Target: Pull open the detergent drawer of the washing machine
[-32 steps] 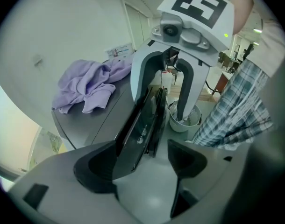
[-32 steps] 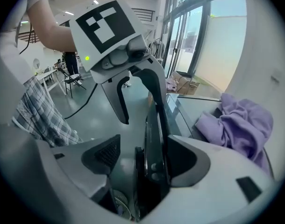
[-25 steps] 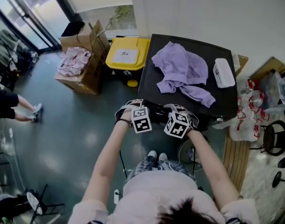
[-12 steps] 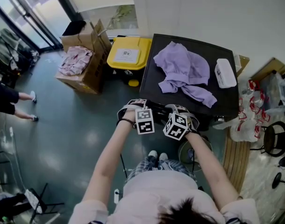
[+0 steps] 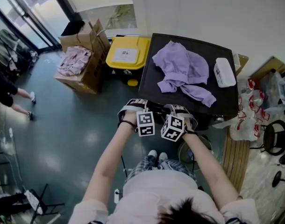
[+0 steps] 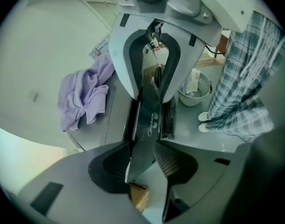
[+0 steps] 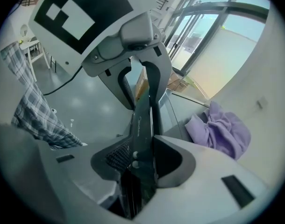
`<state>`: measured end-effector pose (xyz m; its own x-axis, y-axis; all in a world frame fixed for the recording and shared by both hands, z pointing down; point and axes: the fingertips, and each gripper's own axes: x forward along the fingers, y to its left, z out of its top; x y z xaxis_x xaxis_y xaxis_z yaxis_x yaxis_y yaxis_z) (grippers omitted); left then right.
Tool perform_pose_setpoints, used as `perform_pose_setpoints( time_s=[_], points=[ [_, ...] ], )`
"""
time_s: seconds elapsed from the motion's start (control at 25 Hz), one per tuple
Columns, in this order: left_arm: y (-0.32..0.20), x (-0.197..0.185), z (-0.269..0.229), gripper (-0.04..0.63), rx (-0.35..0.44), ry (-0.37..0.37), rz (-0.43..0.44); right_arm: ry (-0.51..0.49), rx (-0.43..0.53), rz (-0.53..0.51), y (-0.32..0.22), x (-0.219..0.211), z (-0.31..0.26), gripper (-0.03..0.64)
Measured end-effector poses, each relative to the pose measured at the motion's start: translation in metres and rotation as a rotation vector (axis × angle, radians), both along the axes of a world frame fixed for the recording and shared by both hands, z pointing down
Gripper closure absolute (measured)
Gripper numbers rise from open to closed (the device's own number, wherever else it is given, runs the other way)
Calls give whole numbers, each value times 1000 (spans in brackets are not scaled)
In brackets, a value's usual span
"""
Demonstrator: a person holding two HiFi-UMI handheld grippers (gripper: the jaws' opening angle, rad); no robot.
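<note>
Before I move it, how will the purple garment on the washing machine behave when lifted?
The purple garment lies crumpled in soft folds, so it probably droops limply. A sleeve trails toward the front, so it may drag behind.

Both my tools have just been closing. The left tool (image 6: 143,158), wide open a second ago, now has its jaws pinched on the dark front of the detergent drawer (image 6: 149,120), and the right tool (image 7: 141,158) has clamped on that same front. Both tools have rolled a little, so their marker cubes (image 5: 145,123) now sit nearer each other. At the far left, the bystander (image 5: 7,93) has stepped further left on the floor.
</note>
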<state>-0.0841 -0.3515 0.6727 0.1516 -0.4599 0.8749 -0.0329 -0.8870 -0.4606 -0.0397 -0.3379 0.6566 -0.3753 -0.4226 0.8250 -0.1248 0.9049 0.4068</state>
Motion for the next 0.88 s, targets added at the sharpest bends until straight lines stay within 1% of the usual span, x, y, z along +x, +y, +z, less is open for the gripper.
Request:
perform_pose_setpoints(
  time_s=[0.32, 0.4, 0.52, 0.64, 0.72, 0.88],
  points=[
    [-8, 0, -2, 489, 80, -18, -9, 47, 51, 32, -8, 1, -2, 544],
    [-9, 0, -3, 503, 91, -22, -7, 58, 59, 37, -10, 2, 0, 545],
    [-10, 0, -2, 503, 96, -28, -3, 63, 58, 39, -10, 2, 1, 546],
    [-10, -1, -2, 505, 96, -33, 7, 46, 38, 35, -9, 0, -1, 548],
    [-10, -1, -2, 508, 90, -23, 15, 32, 20, 36, -9, 0, -1, 550],
    [-9, -1, -3, 515, 70, -15, 38, 3, 19, 32, -9, 2, -1, 554]
  ],
)
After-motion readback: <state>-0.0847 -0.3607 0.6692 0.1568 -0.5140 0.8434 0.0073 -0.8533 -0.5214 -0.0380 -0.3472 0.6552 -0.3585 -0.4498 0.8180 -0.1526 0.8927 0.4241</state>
